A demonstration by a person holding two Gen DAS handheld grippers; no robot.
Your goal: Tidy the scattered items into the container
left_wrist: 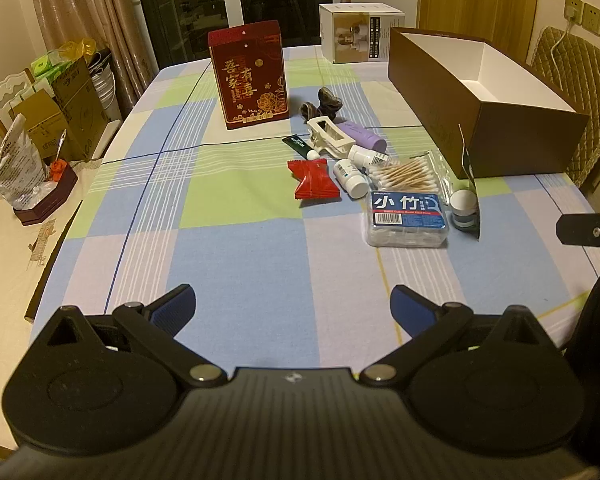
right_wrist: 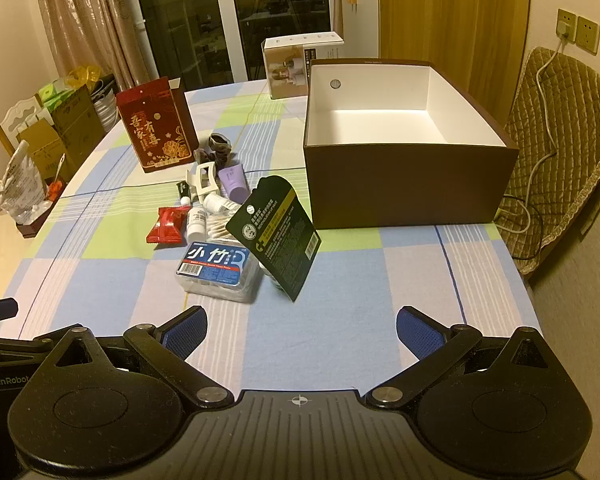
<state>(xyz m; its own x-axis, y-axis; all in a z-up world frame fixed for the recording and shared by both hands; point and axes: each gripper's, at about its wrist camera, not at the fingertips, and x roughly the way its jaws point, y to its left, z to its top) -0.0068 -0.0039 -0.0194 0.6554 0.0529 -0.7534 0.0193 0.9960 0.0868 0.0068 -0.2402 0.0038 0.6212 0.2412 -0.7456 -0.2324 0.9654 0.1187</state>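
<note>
That tablecloth (right_wrist: 340, 320) is a plaid of pale blue, lime green and lilac squares, with thin white stripes and dark blue lines. The container (right_wrist: 410, 188) on it is chocolate brown outside, plain white inside. Left of the container there's a dark red box (right_wrist: 156, 128) with gold characters and a gold flower print. Nearer to the container sit a bright red wrapper (right_wrist: 166, 230), a lavender tube (right_wrist: 233, 181), a clear floss pick box (right_wrist: 219, 270) with a blue label and white characters, plus a black card (right_wrist: 278, 236) with a yellow-green stripe. Both grippers are black with blue pads (right_wrist: 184, 334).
</note>
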